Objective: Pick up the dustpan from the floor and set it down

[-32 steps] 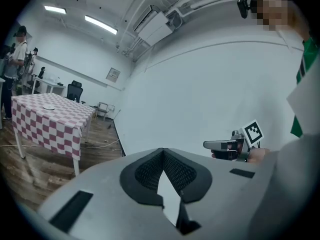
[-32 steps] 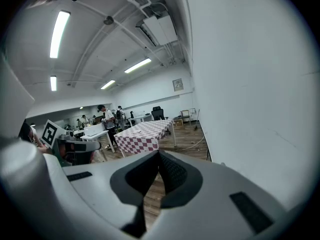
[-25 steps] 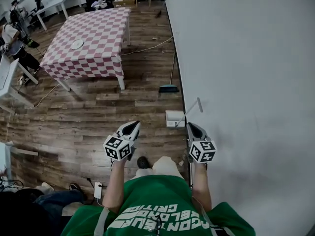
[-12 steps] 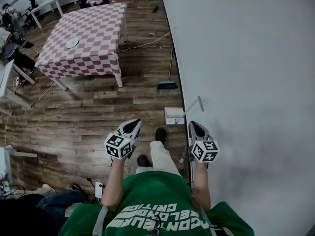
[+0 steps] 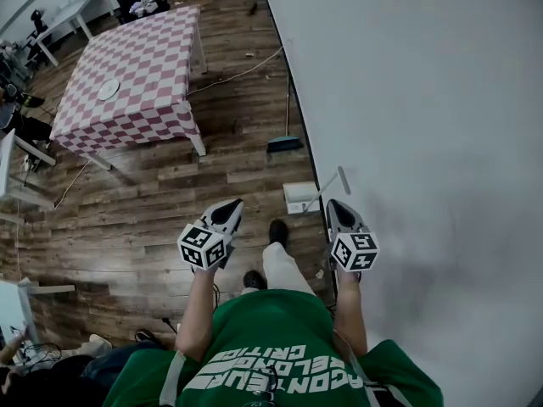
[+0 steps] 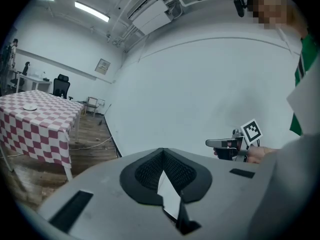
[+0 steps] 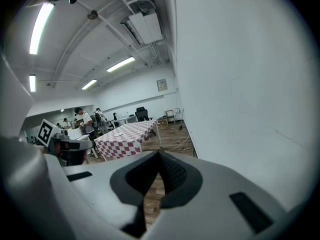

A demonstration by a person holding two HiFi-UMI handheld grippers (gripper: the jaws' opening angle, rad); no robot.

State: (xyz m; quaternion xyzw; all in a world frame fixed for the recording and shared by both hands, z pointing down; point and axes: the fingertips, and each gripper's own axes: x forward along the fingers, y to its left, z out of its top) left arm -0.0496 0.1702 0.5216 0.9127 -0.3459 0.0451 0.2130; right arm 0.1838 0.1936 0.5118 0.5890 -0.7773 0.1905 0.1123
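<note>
While left gripper point(image 5: 232, 204) and right gripper point(image 5: 332, 204) are closed, dustpan point(image 5: 300, 198) lies on wooden floor point(image 5: 144, 219).

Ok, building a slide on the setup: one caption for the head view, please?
Person in green shirt holds left gripper and right gripper, both shut, near white long-handled dustpan on wooden floor.

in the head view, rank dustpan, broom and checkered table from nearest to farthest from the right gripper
1. Dustpan, on the floor by the wall, just left of the right gripper.
2. Broom, farther along the wall.
3. Checkered table, farthest, out to the left.
</note>
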